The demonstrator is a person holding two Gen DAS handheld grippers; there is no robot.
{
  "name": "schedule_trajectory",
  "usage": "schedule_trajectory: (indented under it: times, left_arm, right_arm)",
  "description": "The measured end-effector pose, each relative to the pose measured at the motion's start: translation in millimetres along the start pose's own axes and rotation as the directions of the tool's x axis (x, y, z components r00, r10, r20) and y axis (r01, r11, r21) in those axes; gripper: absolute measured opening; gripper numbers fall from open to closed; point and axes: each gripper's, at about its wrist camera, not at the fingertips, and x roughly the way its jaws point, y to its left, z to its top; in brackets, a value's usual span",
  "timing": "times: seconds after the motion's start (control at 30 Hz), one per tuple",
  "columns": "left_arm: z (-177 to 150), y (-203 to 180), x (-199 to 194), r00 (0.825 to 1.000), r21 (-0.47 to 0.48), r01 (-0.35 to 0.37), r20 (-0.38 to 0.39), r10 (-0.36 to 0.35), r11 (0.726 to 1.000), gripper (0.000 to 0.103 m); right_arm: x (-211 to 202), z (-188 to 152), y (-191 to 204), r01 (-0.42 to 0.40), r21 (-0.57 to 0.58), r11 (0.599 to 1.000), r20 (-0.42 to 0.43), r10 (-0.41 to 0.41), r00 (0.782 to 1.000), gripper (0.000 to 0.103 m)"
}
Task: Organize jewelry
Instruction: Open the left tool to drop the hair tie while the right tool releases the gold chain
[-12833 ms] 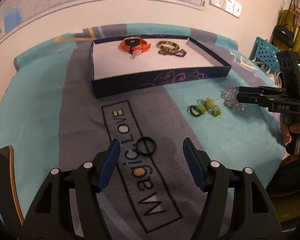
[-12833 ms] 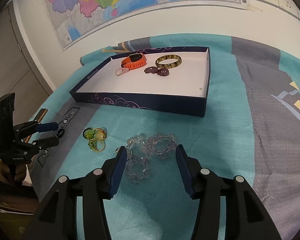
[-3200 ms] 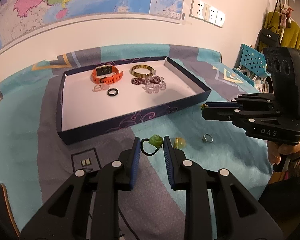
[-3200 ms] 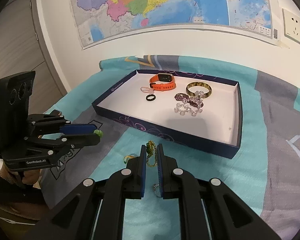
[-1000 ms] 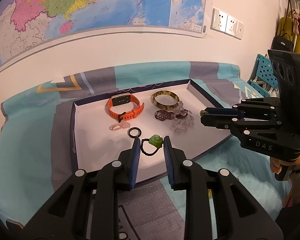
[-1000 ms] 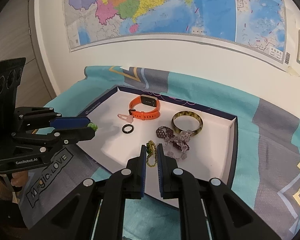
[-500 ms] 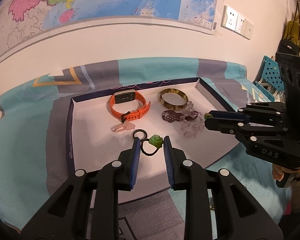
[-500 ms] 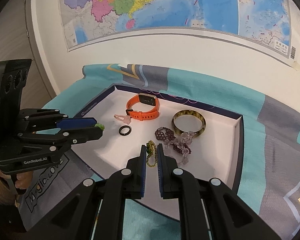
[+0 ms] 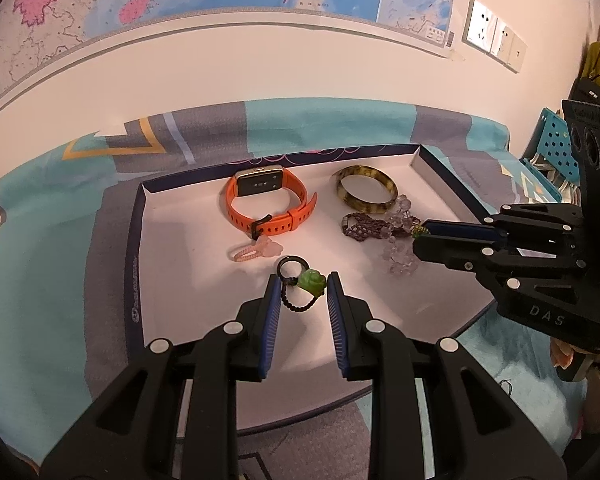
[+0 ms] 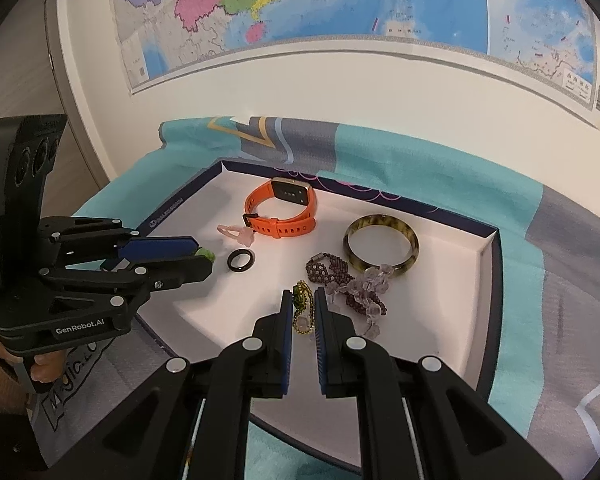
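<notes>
Left gripper clamps green rose cord ring, right gripper pinches gold-green chain, both over tray; risk: chain drops into bead bracelets, tangles

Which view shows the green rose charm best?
Left wrist: the rose charm sits whole between the left gripper fingers, its black cord loop visible. Right wrist shows only a green sliver past the fingers.
</notes>
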Motion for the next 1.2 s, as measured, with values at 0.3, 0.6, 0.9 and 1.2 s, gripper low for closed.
schedule_trajectory:
  times: [0.3,0.6,0.9,1.2]
  left_arm:
    - [4,0,8,1.0,0.009,-0.011,-0.019,0.012,1.0,0.024]
    - [9,-1,20,0.999,0.008,-0.018,-0.042,0.019,1.0,0.024]
    - [10,-2,29,0.998,0.012,-0.029,-0.061,0.029,1.0,0.024]
    - [10,1,36,0.997,0.001,-0.03,-0.07,0.03,1.0,0.025]
  right_arm:
    - [6,3,-2,0.002,0.0,1.0,-0.015,-0.002,1.0,0.009]
    - [16,4,-4,0.01,0.001,1.0,-0.042,-0.01,0.999,0.009]
    - [25,6,-8,0.02,0.008,1.0,-0.06,-0.02,0.998,0.009]
    - [29,9,-10,0.032,0.018,0.999,-0.06,-0.031,0.998,0.011]
